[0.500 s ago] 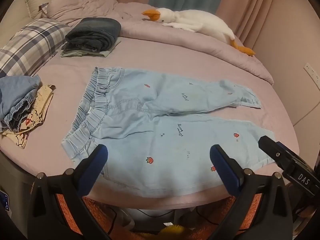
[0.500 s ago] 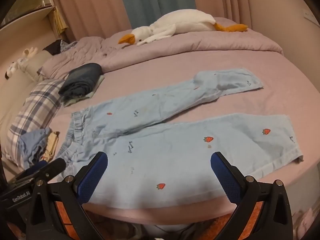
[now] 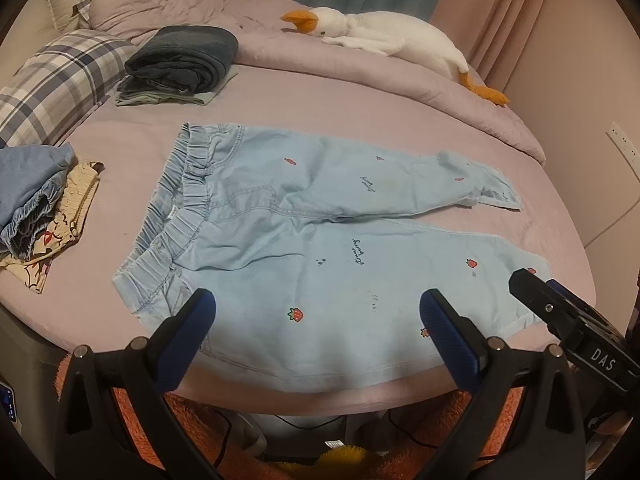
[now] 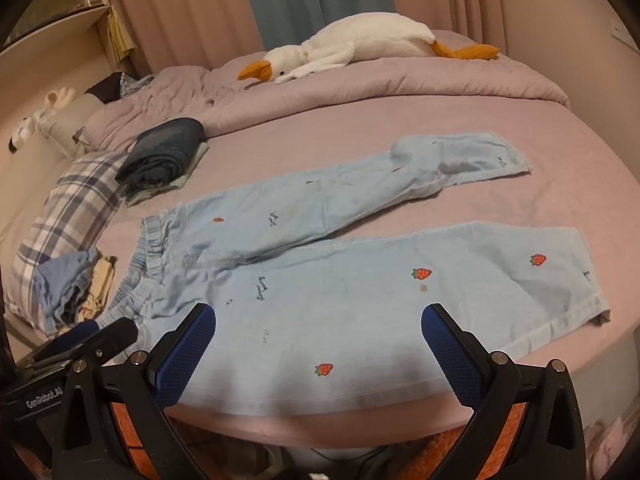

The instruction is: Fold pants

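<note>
From the left wrist: left claw [image 3: 318, 322] spread wide and holding nothing, blue-padded fingers [image 3: 450, 344] hovering over the near edge of the bed [image 3: 400, 120]. Light blue pants [image 3: 320, 248] with small strawberry prints laid flat and unfolded near that edge, elastic waistband toward the left, both legs running right, far leg angled slightly away from the near one and crumpled at its cuff. Tip of the right claw [image 3: 560, 312] poking in from the lower right, beside the near leg's cuff; touching or not, cannot tell. Small heap of clothes [image 3: 36, 196] at the left edge of the bed, apart from the waistband. Plaid pillow [image 3: 60, 84] behind that heap, a folded dark stack [image 3: 184, 60] just beside the pillow. Rumpled quilt [image 3: 180, 4] along the far edge, a white goose toy [image 3: 384, 36] stretched out on top. From the right wrist: right claw [image 4: 318, 330] likewise wide and empty, poised above the near leg of the pants [image 4: 360, 280] close to the bed's [image 4: 560, 184] near edge. Waistband at the left, cuffs at the right, a gap of sheet showing between the two legs. Left claw [image 4: 100, 334] entering at the lower left near the waistband. Goose toy [image 4: 360, 46] on the quilt [image 4: 360, 92] at the far edge, folded dark stack [image 4: 164, 152] and plaid pillow [image 4: 76, 208] toward the left, heap of clothes [image 4: 68, 284] in front of the pillow.
</note>
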`<action>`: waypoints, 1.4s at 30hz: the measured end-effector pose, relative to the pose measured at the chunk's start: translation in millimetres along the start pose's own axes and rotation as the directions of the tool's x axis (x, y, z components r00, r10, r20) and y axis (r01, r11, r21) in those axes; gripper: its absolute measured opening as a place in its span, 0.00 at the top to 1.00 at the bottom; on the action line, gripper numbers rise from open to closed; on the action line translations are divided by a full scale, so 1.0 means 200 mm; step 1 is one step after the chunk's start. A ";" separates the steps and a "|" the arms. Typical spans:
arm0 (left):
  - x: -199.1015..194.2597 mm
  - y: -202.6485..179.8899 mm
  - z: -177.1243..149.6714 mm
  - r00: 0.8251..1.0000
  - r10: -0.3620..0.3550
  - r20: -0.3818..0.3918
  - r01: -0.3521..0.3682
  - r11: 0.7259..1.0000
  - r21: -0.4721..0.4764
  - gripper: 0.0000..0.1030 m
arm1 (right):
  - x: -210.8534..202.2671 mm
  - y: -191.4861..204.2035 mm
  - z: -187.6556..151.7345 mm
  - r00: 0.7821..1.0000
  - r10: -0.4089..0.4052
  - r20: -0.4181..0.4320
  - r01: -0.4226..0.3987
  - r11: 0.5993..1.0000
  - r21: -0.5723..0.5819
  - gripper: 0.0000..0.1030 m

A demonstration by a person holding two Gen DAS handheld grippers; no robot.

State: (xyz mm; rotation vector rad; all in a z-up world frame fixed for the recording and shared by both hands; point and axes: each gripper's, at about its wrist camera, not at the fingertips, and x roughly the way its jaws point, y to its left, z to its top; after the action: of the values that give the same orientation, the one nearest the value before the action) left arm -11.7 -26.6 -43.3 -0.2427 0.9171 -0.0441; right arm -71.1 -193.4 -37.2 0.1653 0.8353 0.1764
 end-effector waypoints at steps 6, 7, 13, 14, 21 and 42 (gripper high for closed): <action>0.01 0.01 0.01 1.000 -0.022 0.001 0.022 1.000 0.006 0.01 | 0.00 -0.02 0.00 1.000 -0.023 0.003 0.023 1.000 0.003 0.00; 0.01 0.02 0.00 1.000 -0.026 0.001 0.026 1.000 0.009 0.01 | -0.01 -0.02 0.00 1.000 -0.030 0.007 0.030 1.000 0.003 0.00; 0.03 0.05 -0.01 1.000 -0.030 -0.003 0.031 0.999 0.030 0.01 | -0.01 0.00 -0.03 0.999 -0.037 0.026 0.036 0.999 0.038 0.00; 0.03 0.05 -0.01 1.000 -0.026 -0.004 0.027 0.999 0.033 0.01 | 0.00 0.00 -0.03 0.998 -0.063 0.019 0.063 0.998 0.019 0.00; 0.06 0.07 -0.04 0.999 -0.030 0.030 0.029 0.999 0.035 0.01 | 0.03 0.00 -0.07 0.993 -0.115 0.020 0.116 0.993 -0.024 0.00; 0.15 0.04 0.12 0.993 -0.115 0.028 0.111 0.987 0.117 0.01 | 0.16 0.03 -0.03 0.997 -0.074 0.016 0.074 0.997 0.037 0.00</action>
State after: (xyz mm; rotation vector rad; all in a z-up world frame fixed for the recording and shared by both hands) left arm 24.3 -18.5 -55.0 -0.1869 0.8626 -0.1970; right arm -53.8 -180.8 -63.2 0.1696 0.8267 0.0903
